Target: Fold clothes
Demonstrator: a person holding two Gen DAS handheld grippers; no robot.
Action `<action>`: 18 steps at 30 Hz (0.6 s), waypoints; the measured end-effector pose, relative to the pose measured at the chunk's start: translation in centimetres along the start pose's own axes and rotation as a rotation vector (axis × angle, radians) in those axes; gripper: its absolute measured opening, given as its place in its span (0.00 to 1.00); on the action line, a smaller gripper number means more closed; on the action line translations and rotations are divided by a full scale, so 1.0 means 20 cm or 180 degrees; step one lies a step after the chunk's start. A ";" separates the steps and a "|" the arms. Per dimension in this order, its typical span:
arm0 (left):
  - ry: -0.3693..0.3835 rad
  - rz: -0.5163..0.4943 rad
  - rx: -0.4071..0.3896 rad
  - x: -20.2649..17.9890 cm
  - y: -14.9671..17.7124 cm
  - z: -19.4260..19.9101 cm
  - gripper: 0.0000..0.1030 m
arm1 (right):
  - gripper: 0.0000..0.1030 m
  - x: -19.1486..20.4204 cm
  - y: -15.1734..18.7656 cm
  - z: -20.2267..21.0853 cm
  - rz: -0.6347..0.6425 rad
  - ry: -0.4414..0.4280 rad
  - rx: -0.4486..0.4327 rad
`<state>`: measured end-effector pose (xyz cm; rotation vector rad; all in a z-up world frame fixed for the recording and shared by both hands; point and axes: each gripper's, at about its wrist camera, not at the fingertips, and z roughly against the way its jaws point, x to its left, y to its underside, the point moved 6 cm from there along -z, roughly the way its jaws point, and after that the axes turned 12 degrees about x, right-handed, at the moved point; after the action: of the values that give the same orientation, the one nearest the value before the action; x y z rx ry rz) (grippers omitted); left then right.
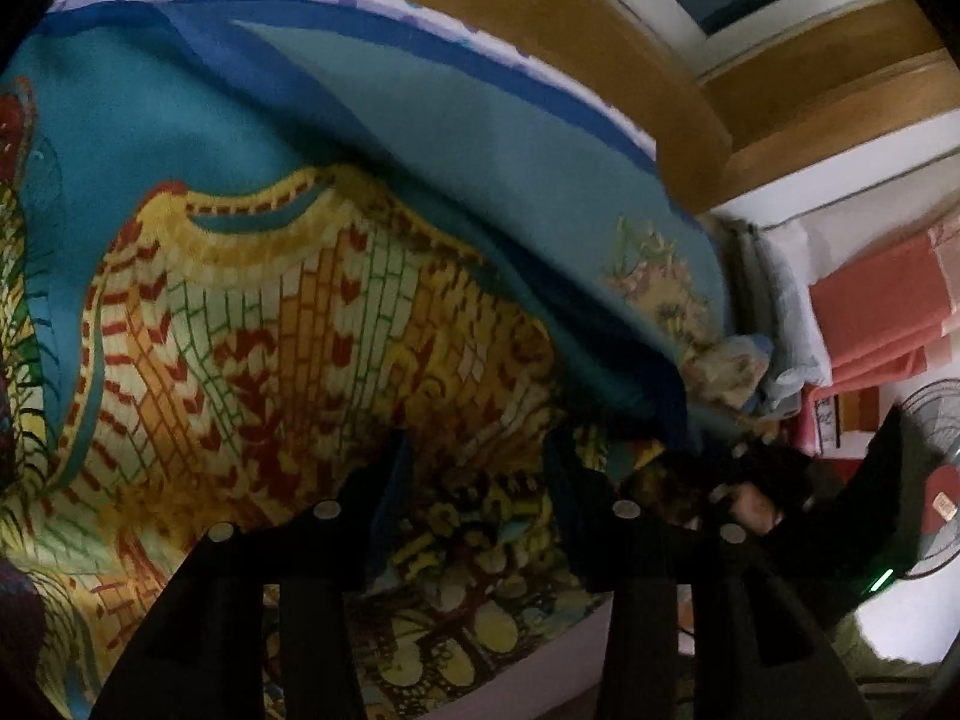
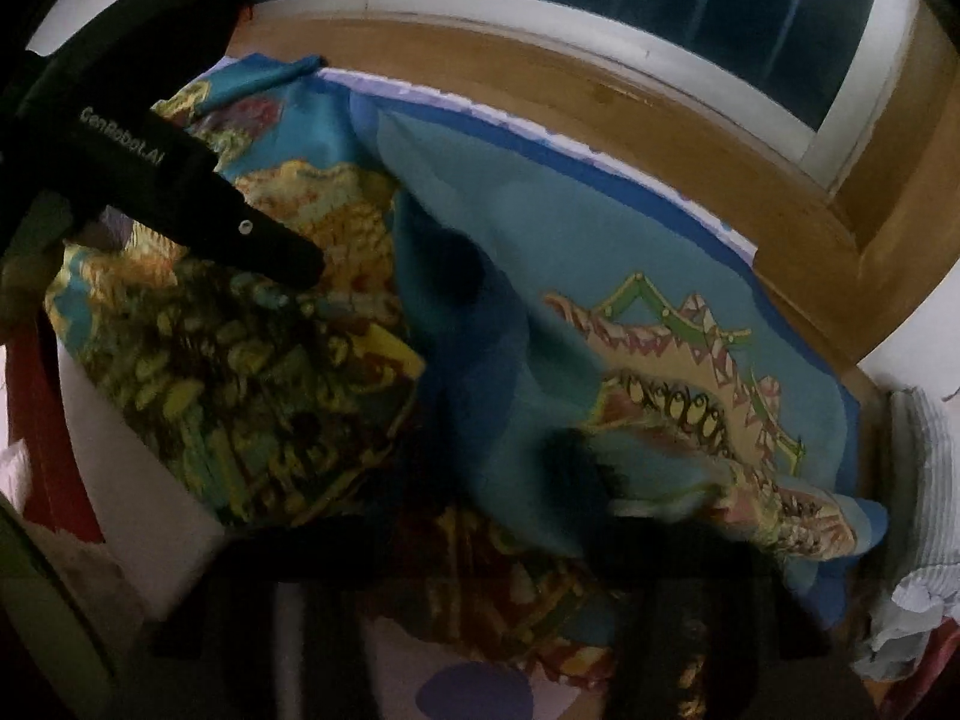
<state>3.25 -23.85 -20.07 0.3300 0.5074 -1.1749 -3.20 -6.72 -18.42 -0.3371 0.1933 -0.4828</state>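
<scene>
The left gripper (image 1: 474,480) is seen with its two dark fingers (image 1: 384,480) held apart, cloth lying between them. The right gripper (image 2: 480,516) is blurred; its fingers (image 2: 576,468) are also spread, and whether anything is pinched cannot be told. Both grippers are pointed forward, close together.

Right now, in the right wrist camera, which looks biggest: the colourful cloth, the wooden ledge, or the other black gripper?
1. Colourful cloth: fills most of the picture.
2. Wooden ledge: a long band.
3. Left gripper: smallest, though it sits near the camera, so its look may mislead.
</scene>
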 end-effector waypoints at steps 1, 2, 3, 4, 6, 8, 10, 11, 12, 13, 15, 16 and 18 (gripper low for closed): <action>-0.0016 -0.0039 -0.0005 0.00 0.00 0.00 0.43 | 0.06 -0.03 -0.01 0.02 -0.0049 -0.0083 0.0003; -0.0032 -0.0068 0.0005 -0.01 0.00 0.00 0.43 | 0.06 -0.07 -0.02 0.04 -0.0098 -0.0167 0.0006; -0.0041 -0.0102 0.0014 -0.01 0.00 0.00 0.43 | 0.06 -0.12 -0.05 0.06 -0.0145 -0.0217 -0.0006; -0.0049 -0.0136 0.0022 -0.01 0.01 -0.01 0.43 | 0.06 -0.17 -0.08 0.08 -0.0190 -0.0259 -0.0023; -0.0058 -0.0200 0.0037 -0.02 0.01 -0.01 0.43 | 0.06 -0.27 -0.15 0.12 -0.0282 -0.0343 -0.0056; -0.0062 -0.0247 0.0050 -0.02 0.02 -0.01 0.43 | 0.06 -0.38 -0.21 0.14 -0.0409 -0.0466 -0.0048; -0.0067 -0.0280 0.0063 -0.02 0.02 -0.01 0.43 | 0.06 -0.53 -0.26 0.13 -0.0643 -0.0464 -0.0027; -0.0069 -0.0296 0.0070 -0.02 0.02 -0.01 0.43 | 0.06 -0.62 -0.28 0.10 -0.0722 -0.0316 0.0009; -0.0060 -0.0287 0.0075 -0.02 0.02 -0.01 0.43 | 0.06 -0.70 -0.30 0.08 -0.0790 -0.0133 0.0052; -0.0050 -0.0277 0.0081 -0.02 0.02 -0.01 0.43 | 0.06 -0.70 -0.31 0.08 -0.0782 -0.0138 0.0066; -0.0037 -0.0263 0.0103 -0.02 0.02 0.00 0.43 | 0.06 -0.68 -0.32 0.07 -0.0728 -0.0240 0.0082; -0.0033 -0.0258 0.0115 -0.02 0.02 0.00 0.43 | 0.06 -0.66 -0.33 0.07 -0.0701 -0.0291 0.0090; -0.0042 -0.0250 0.0136 -0.02 0.01 0.00 0.43 | 0.06 -0.64 -0.35 0.07 -0.0647 -0.0393 0.0105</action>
<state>3.42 -23.47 -19.91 0.3414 0.4877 -1.2646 -16.83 -5.93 -13.29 -0.3547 0.0308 -0.6632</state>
